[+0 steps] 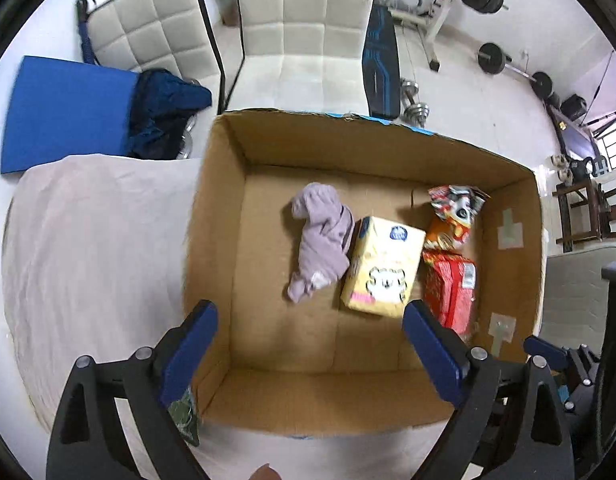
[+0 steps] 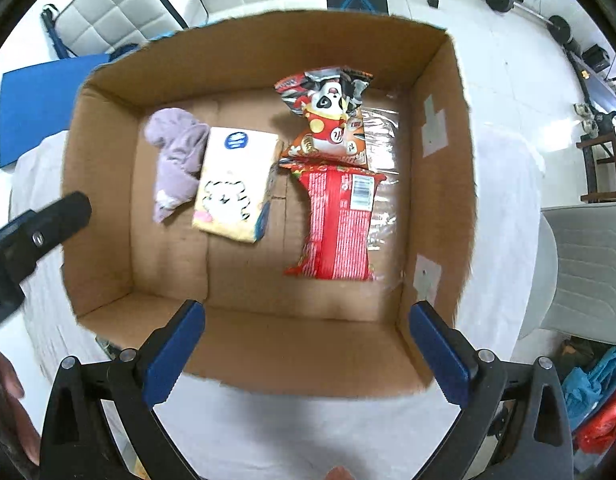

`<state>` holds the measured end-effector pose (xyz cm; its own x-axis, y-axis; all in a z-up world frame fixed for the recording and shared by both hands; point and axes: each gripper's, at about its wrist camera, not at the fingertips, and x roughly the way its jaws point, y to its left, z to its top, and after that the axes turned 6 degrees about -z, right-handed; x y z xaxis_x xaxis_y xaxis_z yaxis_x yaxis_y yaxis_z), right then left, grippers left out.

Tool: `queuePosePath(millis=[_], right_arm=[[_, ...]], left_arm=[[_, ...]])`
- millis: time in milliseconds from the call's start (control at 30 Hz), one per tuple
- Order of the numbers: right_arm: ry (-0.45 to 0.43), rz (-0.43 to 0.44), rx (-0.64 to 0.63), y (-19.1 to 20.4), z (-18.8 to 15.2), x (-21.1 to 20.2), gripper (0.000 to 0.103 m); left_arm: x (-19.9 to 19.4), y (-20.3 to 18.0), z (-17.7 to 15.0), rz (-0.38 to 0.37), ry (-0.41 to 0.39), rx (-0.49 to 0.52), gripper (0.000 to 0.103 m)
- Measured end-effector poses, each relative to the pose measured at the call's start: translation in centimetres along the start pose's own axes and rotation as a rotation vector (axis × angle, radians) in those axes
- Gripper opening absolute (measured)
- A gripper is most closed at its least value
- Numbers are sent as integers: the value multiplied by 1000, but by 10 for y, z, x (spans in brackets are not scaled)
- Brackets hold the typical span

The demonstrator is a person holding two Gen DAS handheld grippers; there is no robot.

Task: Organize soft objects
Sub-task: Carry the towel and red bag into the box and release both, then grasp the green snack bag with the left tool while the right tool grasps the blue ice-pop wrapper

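Both grippers hover over cardboard box [image 2: 439,92], jaws spread, holding nothing.
Lilac cloth [image 2: 176,156] light, floppy: pinch bunched middle; red packet [image 2: 339,224] crinkly, slippery.

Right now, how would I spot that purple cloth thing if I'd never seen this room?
Find the open cardboard box on the white-covered table. On its floor, left of the yellow tissue pack, lies the crumpled lilac cloth. It is the only unprinted fabric item there; everything else is printed packaging.

No legible words anywhere. Red snack packet [image 2: 337,224] carries a barcode label + white fine print, too small to read. Cartoon-dog bag [image 2: 327,116] shows characters, unreadable. Yellow pack [image 2: 234,184] has a blue oval logo, text blurred.
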<state>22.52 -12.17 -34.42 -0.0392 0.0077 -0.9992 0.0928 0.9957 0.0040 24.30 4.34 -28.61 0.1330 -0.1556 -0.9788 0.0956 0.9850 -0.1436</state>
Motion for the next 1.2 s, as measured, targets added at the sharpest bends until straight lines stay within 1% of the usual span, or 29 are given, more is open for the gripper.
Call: queuePosePath(millis=[100, 167, 367, 533, 600, 700, 767, 867, 1000, 1100, 1167, 1200], right_arm=[[-44, 0, -3, 0, -15, -15, 103], [-66, 12, -1, 0, -25, -23, 103], [-130, 52, 5, 3, -48, -44, 103], [-136, 104, 28, 4, -61, -58, 103], [-120, 152, 76, 1, -68, -54, 103], [-47, 248, 168, -3, -86, -29, 103], [15, 291, 213, -2, -98, -7, 103], [131, 339, 293, 5, -114, 41, 103], [221, 363, 402, 18, -125, 97, 103], [234, 344, 454, 32, -128, 128, 102], [238, 325, 466, 46, -127, 145, 95], [238, 323, 468, 52, -127, 152, 89]], left_arm=[[-22, -6, -25, 40, -60, 19, 95], [-33, -8, -35, 61, -93, 29, 95], [-67, -7, -60, 52, -170, 15, 95], [-90, -3, -76, 44, -202, -10, 95], [-96, 1, -82, 52, -213, -22, 95], [-101, 14, -96, 60, -225, -39, 95], [-98, 26, -111, 74, -222, -57, 95], [-82, 51, -137, 88, -181, -119, 95], [-50, 89, -169, 104, -95, -228, 95], [-25, 121, -192, 125, -31, -318, 95], [-13, 141, -205, 143, -7, -371, 95], [-9, 149, -210, 149, 2, -393, 95]])
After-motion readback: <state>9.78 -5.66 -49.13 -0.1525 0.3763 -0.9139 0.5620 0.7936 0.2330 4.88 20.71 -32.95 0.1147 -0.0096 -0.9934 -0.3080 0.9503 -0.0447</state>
